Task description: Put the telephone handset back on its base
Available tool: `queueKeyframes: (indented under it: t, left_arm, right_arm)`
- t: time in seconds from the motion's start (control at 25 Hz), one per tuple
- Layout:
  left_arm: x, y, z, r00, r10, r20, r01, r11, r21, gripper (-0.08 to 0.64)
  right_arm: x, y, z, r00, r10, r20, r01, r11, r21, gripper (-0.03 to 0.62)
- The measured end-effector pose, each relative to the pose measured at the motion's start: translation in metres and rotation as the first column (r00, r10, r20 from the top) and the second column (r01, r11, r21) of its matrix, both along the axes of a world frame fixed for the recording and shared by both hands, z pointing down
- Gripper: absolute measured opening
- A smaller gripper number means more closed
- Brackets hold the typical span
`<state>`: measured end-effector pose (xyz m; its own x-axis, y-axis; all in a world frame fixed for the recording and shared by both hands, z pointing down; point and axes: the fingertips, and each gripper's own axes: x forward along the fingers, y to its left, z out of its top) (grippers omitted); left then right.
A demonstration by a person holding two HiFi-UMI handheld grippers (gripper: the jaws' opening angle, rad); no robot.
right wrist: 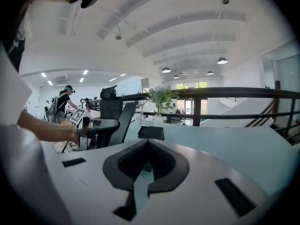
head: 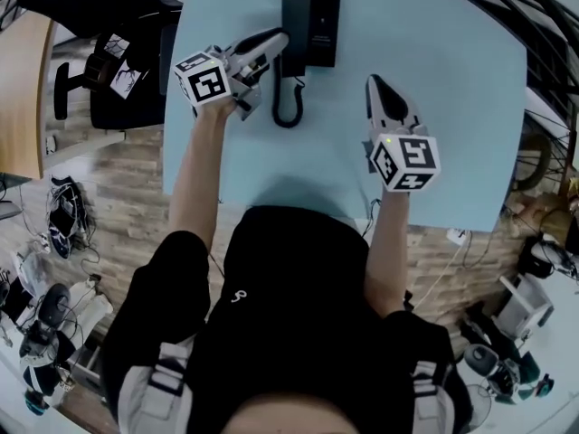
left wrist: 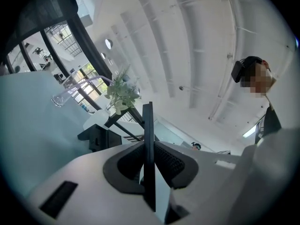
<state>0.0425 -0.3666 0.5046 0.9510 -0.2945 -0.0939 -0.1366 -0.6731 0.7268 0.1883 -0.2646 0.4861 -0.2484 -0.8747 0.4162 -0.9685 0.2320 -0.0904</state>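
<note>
Now the left hand-held gripper pinches the handset by its thin edge, just beside the base at upper centre; the right hand-held gripper is pressed together, empty. I think the coiled cord could pull it crooked in this narrow grip

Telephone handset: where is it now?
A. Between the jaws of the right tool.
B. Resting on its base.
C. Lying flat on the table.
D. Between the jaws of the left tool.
D: the left tool is shut on the handset, near the base but not on it; the right tool is shut and holds nothing.
</note>
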Motion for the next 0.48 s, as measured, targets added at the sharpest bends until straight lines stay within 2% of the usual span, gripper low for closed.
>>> queueKeyframes:
  t: [0.24, 0.48]
  left_arm:
    - [0.0, -0.019, 0.033, 1.0, 0.009, 0.003, -0.009, 0.999, -0.041, 0.063]
    - [0.01, -0.04, 0.057, 0.999, 0.035, 0.006, -0.034, 0.997, -0.072, 0.063]
  right_arm:
    - [-0.002, -0.011, 0.012, 1.0, -0.011, -0.008, 0.011, 0.999, -0.031, -0.006]
    - [0.009, -0.021, 0.027, 1.0, 0.016, -0.007, -0.016, 0.998, -0.061, -0.006]
